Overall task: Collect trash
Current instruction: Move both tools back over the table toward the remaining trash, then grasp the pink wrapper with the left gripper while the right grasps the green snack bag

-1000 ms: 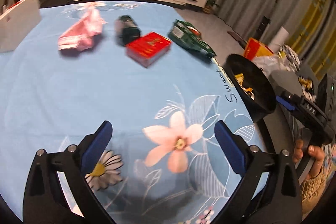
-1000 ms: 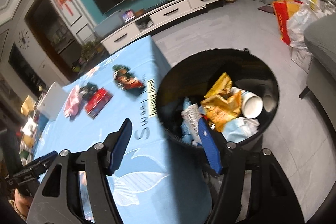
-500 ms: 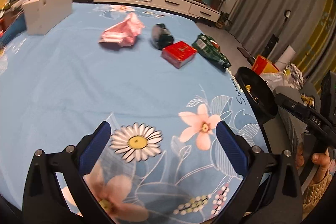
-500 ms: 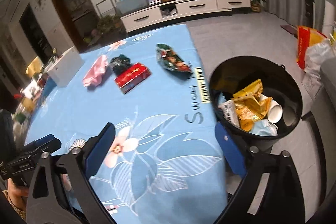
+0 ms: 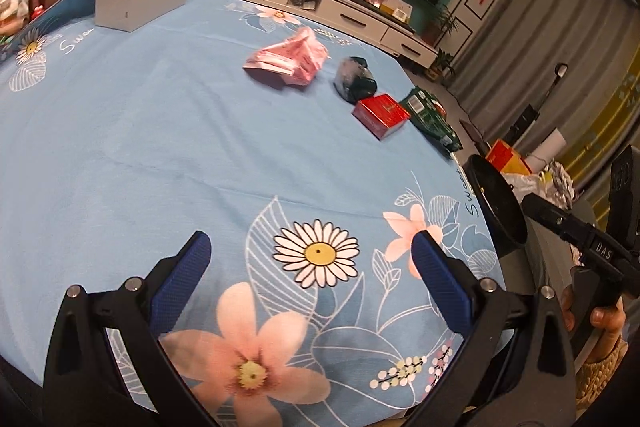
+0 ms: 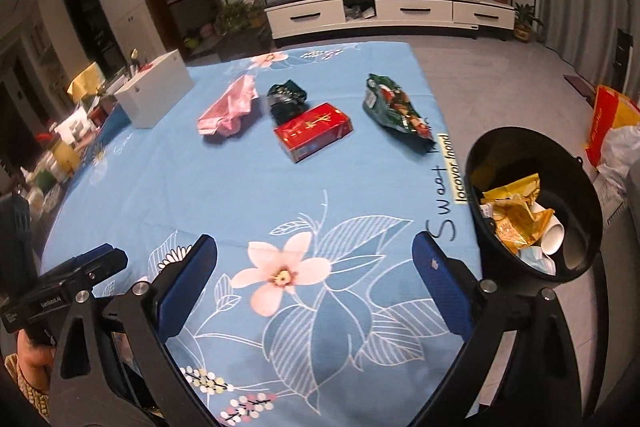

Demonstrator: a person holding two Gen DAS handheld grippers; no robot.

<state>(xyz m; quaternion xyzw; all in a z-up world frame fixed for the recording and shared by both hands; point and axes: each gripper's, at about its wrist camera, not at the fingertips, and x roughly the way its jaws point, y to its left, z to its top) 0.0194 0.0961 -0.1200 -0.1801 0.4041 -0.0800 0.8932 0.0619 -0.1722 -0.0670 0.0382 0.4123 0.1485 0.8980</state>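
Four trash pieces lay on the table (image 6: 168, 187): pink wrapper (image 6: 228, 107), dark wrapper (image 6: 286, 98), red box (image 6: 313, 131), green bag (image 6: 396, 111). The box's long axis ran diagonally, toward the bag. Both tools, left (image 5: 310, 267) and right (image 6: 316, 265), gaped wide, empty.

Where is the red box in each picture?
Left wrist view: the red box lies on the cloth, right of centre, upper half.
Right wrist view: the red box lies near the centre, upper half.
Shared landmark: the green snack bag lies just right of it in both.
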